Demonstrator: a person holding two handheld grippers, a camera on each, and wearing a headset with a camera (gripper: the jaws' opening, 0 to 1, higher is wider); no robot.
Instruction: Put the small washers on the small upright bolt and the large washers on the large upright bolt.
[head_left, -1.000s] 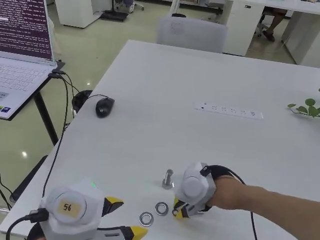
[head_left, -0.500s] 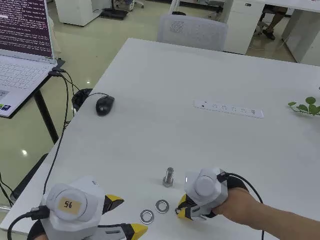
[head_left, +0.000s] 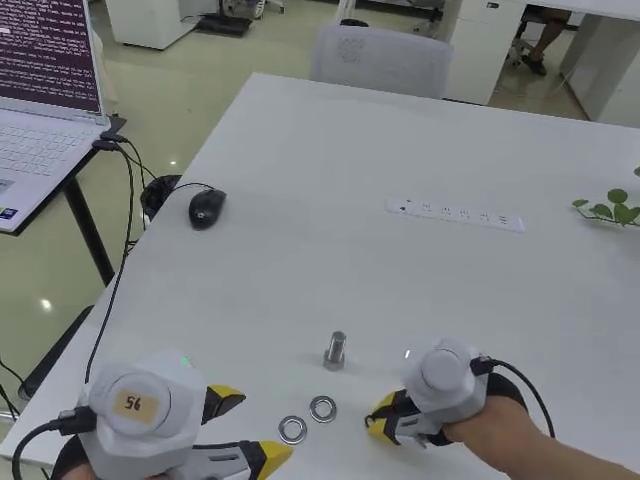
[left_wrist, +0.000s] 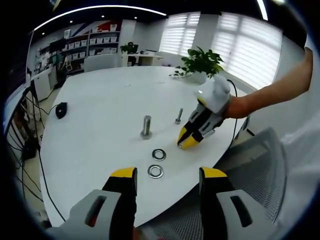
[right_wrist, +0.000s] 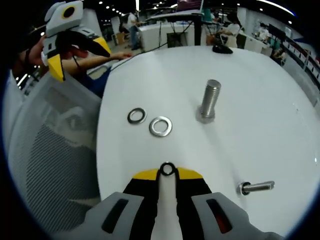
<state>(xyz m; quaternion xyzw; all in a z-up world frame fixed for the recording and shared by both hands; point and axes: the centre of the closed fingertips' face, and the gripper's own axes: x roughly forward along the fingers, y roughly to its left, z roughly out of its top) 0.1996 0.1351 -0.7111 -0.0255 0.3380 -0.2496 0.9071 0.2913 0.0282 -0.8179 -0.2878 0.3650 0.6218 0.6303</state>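
Small washer (right_wrist: 167, 170), a thin metal ring, pinched in right gripper (right_wrist: 167, 176). Left gripper (left_wrist: 168, 174) released; flat large washers (left_wrist: 155, 171) at its 12 o'clock.

The right gripper (right_wrist: 167, 173) pinches a small washer (right_wrist: 167, 165) edge-up between its yellow fingers. Just ahead of the fingers, two large washers (right_wrist: 160, 126) lie flat, side by side, on the white bench (right_wrist: 260, 90). Ahead and slightly right stands the large bolt (right_wrist: 210, 101). A small bolt (right_wrist: 256, 187) sits close to the right. Far ahead on the left, the left gripper (right_wrist: 80, 57) hangs with its fingers spread.
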